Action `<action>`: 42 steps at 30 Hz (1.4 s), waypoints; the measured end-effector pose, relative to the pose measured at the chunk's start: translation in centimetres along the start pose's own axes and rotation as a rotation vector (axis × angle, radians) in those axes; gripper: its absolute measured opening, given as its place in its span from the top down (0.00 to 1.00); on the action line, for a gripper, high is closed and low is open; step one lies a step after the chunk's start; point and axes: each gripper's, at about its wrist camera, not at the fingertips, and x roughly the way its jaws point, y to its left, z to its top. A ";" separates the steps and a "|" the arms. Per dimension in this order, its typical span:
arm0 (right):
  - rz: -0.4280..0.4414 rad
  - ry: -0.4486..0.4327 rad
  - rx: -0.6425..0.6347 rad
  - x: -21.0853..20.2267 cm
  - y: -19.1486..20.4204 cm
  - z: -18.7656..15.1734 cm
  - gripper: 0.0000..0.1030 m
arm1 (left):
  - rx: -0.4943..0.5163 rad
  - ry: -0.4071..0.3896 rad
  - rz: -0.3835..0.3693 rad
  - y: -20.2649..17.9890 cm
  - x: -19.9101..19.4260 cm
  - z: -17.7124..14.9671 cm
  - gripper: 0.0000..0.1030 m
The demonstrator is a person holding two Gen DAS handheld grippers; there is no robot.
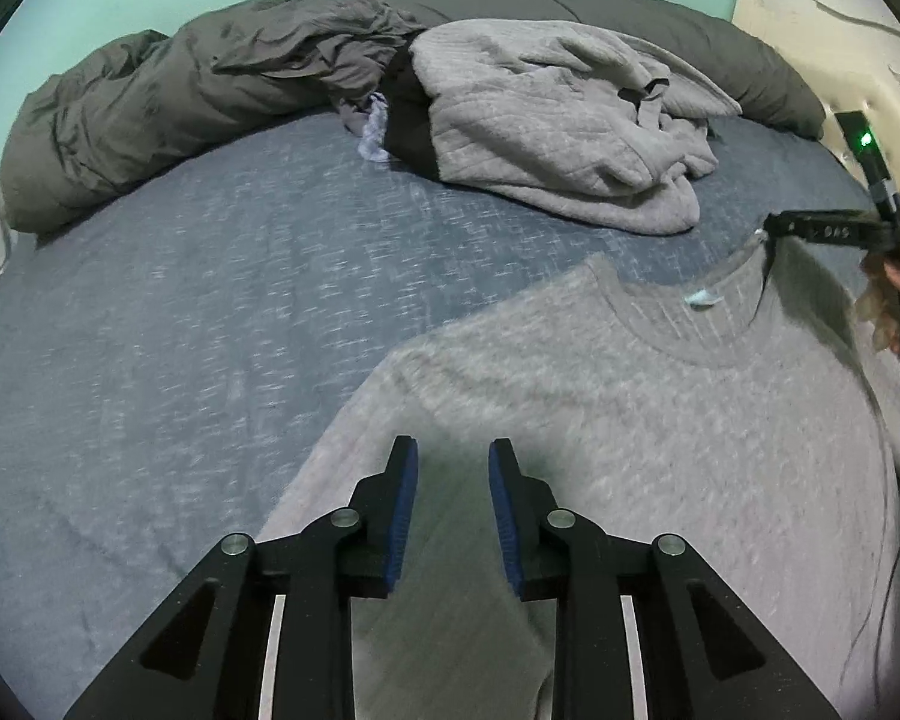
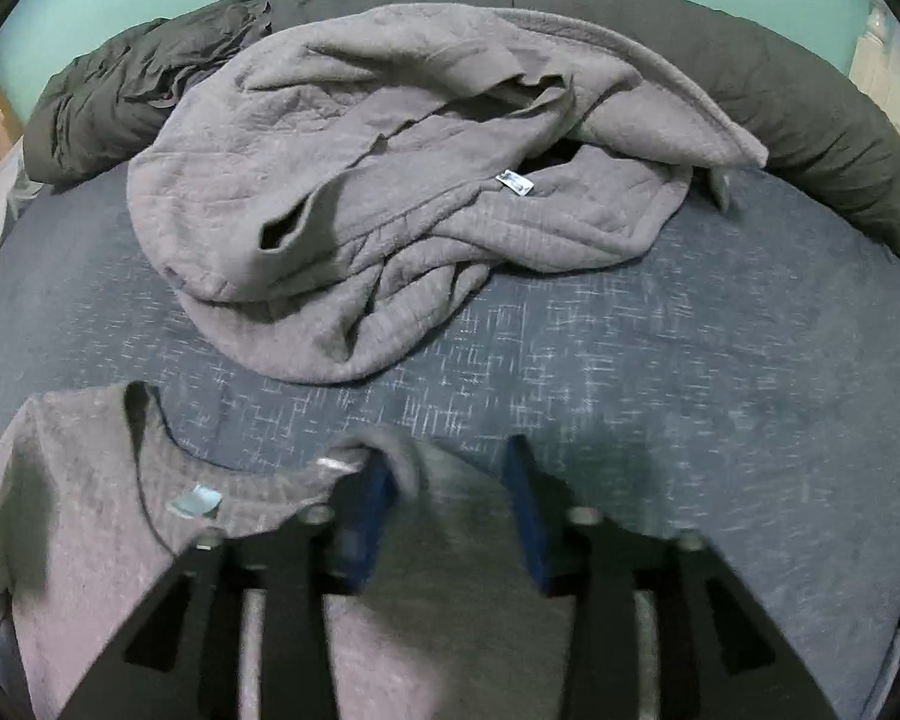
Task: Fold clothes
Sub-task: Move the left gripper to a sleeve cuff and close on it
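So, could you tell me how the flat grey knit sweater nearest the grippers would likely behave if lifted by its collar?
The grey knit sweater would probably droop limply, since its collar already curls. Its thick knit suggests moderate weight, and its textured surface looks unlikely to slip.

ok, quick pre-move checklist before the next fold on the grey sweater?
1. Left gripper free of cloth: ok, jaws open over the grey sweater, nothing between them.
2. Right gripper released: cannot tell, jaws apart, but the view is blurred and a fold of the shoulder lies against its left finger.
3. Sweater flat, neck tag showing: ok at the collar; hem out of view.
4. Bedsheet left of sweater bare: ok.
5. Crumpled grey garment apart from the sweater: ok, sheet shows between them.
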 end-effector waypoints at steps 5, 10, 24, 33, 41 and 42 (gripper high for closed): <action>-0.010 -0.044 -0.015 -3.3 0.8 -0.2 0.51 | -0.029 0.013 0.018 2.4 -3.0 -2.5 0.69; 0.034 -0.122 0.017 -6.5 0.4 -0.9 0.31 | -0.088 0.039 0.045 5.7 -6.3 -7.1 0.66; 0.182 -0.169 0.156 -14.2 0.0 -9.0 0.30 | -0.290 0.101 0.118 14.3 -12.6 -21.0 0.55; 0.353 -0.171 0.287 -18.1 0.4 -22.6 0.29 | -0.395 0.110 0.162 18.8 -15.2 -29.0 0.45; 0.415 -0.204 0.422 -20.2 0.5 -32.5 0.24 | -0.508 0.065 0.196 21.3 -18.2 -34.7 0.35; 0.420 -0.208 0.442 -20.3 0.5 -33.4 0.24 | -0.517 0.071 0.200 21.5 -18.2 -35.4 0.35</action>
